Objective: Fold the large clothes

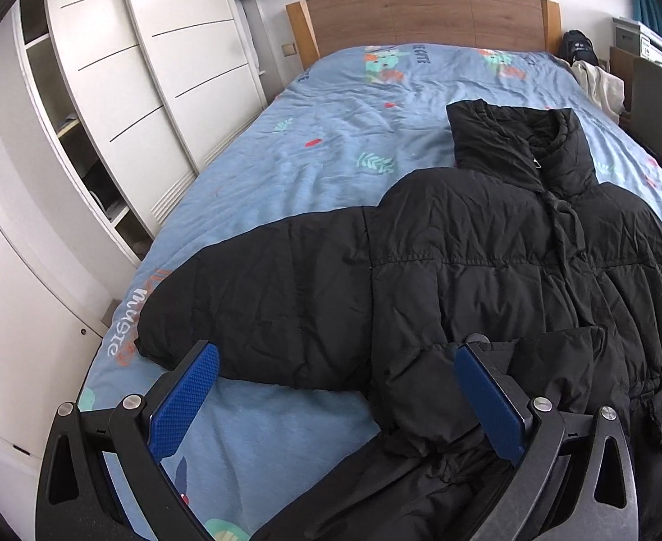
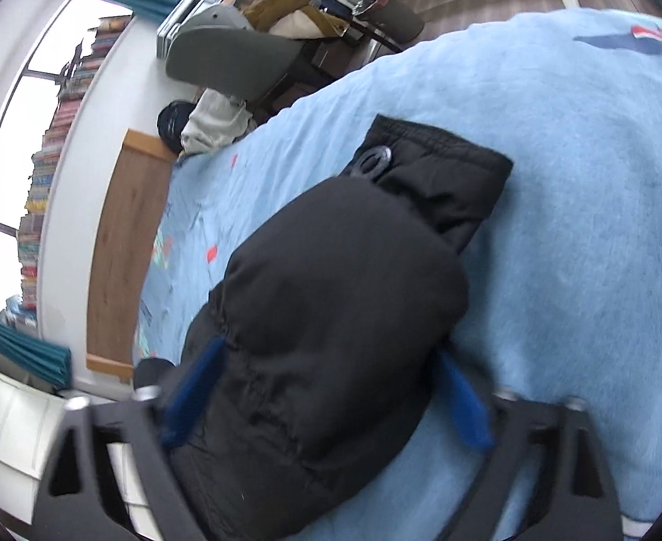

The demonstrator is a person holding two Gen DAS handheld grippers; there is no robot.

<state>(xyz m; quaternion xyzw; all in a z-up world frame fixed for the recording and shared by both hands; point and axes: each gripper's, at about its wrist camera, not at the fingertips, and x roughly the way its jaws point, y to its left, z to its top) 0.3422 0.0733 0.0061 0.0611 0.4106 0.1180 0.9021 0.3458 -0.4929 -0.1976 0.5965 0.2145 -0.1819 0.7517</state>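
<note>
Black jacket (image 1: 488, 261) lay front up on the bed (image 1: 312, 144), collar toward the headboard (image 1: 425, 18), long axis along the mattress, one sleeve (image 1: 258, 302) stretched toward the wardrobe (image 1: 141, 72) side. Bare blue cover ahead and left. Chair (image 1: 659, 103) and pale cloth (image 1: 601, 85) close at the far right edge. Left gripper (image 1: 337, 399) spread wide over the hem, gripping nothing. Right gripper (image 2: 326, 401) straddled a bulging sleeve (image 2: 344, 279); pads blurred, grip unclear.

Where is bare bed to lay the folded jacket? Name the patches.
Free: the blue bedspread between the jacket's collar, the headboard and the wardrobe side. Crowded: the near end, under the jacket, and the far corner with pale clothes.
</note>
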